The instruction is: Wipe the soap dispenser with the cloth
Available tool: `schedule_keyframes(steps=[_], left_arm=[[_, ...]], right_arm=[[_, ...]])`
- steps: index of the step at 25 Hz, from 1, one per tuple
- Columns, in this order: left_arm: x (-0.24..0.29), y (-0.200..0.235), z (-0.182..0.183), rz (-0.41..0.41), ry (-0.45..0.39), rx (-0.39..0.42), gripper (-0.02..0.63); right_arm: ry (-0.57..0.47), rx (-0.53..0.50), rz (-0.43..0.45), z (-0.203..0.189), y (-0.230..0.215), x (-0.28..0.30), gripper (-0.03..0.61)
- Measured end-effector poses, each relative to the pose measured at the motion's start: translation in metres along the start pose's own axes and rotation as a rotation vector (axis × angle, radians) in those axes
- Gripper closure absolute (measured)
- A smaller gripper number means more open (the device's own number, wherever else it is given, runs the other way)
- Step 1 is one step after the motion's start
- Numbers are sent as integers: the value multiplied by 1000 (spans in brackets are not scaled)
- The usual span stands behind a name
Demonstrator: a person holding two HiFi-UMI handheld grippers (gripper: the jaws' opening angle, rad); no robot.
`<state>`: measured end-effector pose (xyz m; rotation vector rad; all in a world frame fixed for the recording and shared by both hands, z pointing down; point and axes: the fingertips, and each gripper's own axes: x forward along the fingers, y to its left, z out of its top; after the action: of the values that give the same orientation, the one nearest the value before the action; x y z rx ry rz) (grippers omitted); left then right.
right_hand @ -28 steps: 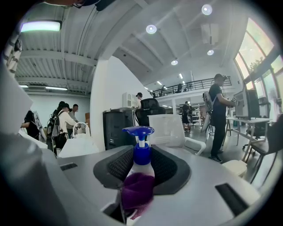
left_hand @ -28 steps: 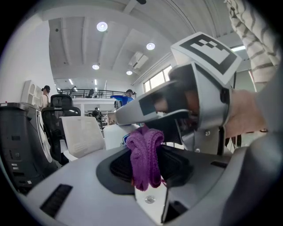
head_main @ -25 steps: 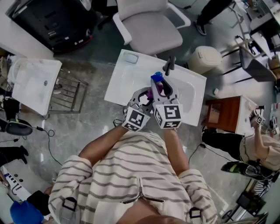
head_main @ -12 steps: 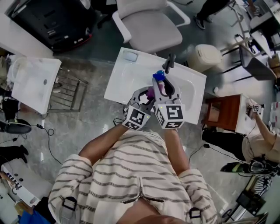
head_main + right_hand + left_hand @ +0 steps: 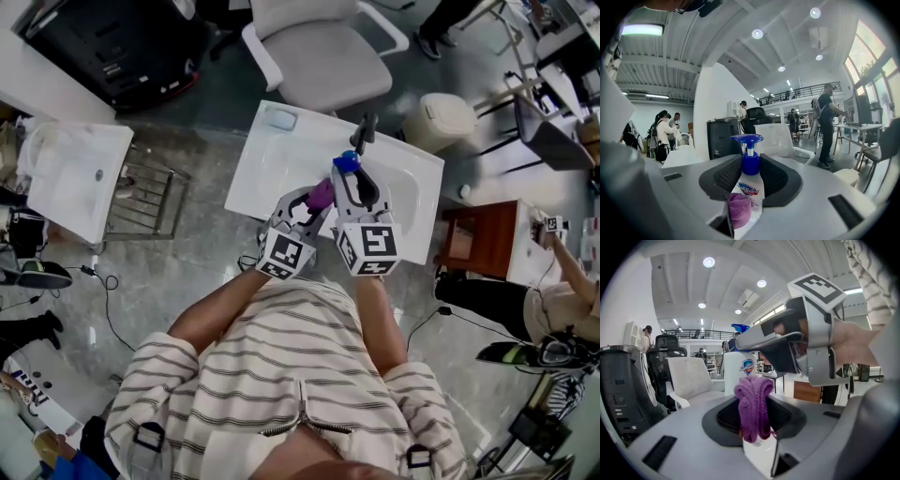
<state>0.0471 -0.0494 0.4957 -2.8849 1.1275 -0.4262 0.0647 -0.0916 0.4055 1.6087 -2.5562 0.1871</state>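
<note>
Just beyond soap dispenser [image 5: 347, 162], cloth [image 5: 322, 194]: faucet [image 5: 364, 133]; white chair [image 5: 323, 66] past sink [image 5: 281, 159].

A white basin worktop [image 5: 267, 169] carries a dark tap [image 5: 364, 131]. Left of the tap, a pale dish [image 5: 279, 119] sits at the corner.

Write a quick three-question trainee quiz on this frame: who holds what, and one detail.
1. True or false: the right hand-held gripper is shut on the soap dispenser.
2. Pick one: the left hand-held gripper holds A) a sponge, B) a purple cloth, C) nothing.
3. Fill in: the dispenser's pump head is ___ in colour.

Key: 1 true; 2 B; 3 blue.
</note>
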Motion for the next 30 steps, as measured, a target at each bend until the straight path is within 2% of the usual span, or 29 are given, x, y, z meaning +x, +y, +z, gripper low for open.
schedule_keyframes(steps=[21,30], left_arm=[[-27,16,11,52,-22,-70,483],[-29,29,19,10,-24,-63,483]], right_arm=[[4,16,9,-6,-1,-11,448],[5,27,56,-8,-5,-18,448]])
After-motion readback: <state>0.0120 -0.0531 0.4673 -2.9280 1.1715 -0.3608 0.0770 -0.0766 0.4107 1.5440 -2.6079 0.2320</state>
